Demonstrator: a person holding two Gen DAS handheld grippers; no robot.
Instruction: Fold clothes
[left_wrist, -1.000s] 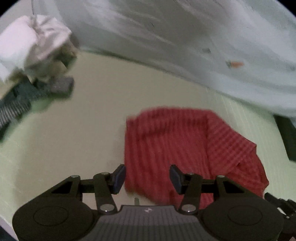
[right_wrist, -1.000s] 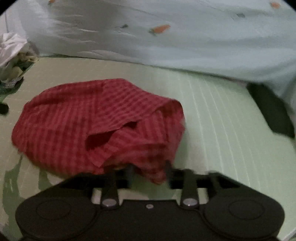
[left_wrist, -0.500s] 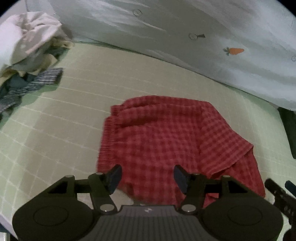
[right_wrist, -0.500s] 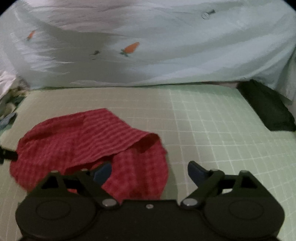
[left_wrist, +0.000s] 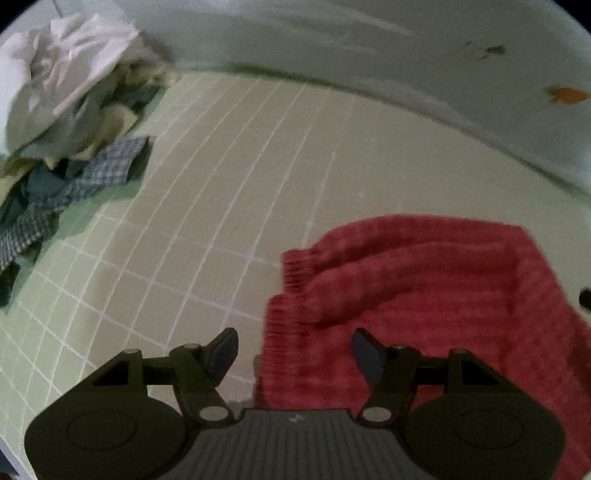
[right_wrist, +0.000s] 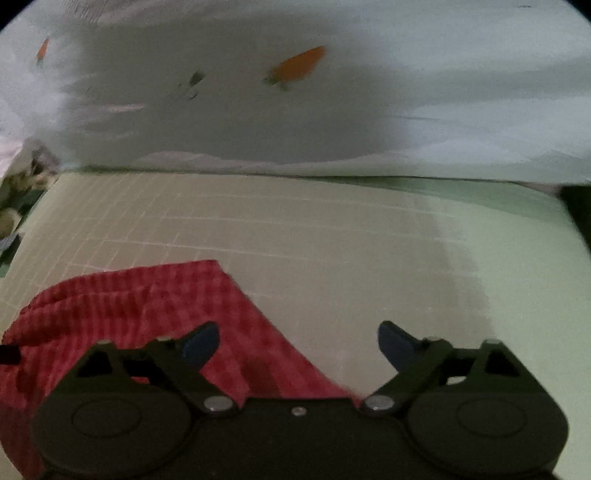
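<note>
Across the top of both my views hangs a pale sheet (right_wrist: 369, 122) printed with small orange carrots, its lower edge meeting the work surface. Below it spreads the green mat (left_wrist: 207, 229) with its white grid, filling the middle of each frame; in my right view its right side looks brighter than the shaded centre. In the upper left of my left view I see a heap of clothes (left_wrist: 62, 110), white and cream pieces on top, a blue checked piece trailing down toward the left edge. The thing I am working on, the red checked shorts (left_wrist: 424, 295), lies on the mat in the lower right of my left view, its gathered waistband facing left and its cloth bunched in soft ridges; in my right view the same shorts (right_wrist: 129, 302) fill the lower left, with one edge running diagonally down toward the gripper body. My left gripper (left_wrist: 293, 350) sits at the bottom centre of its frame with the jaws spread wide and nothing between them, the waistband edge showing in the gap. My right gripper (right_wrist: 299, 341) is likewise spread wide and holds nothing, its left finger over the red cloth and its right finger over bare mat. Both frames are somewhat blurred.
</note>
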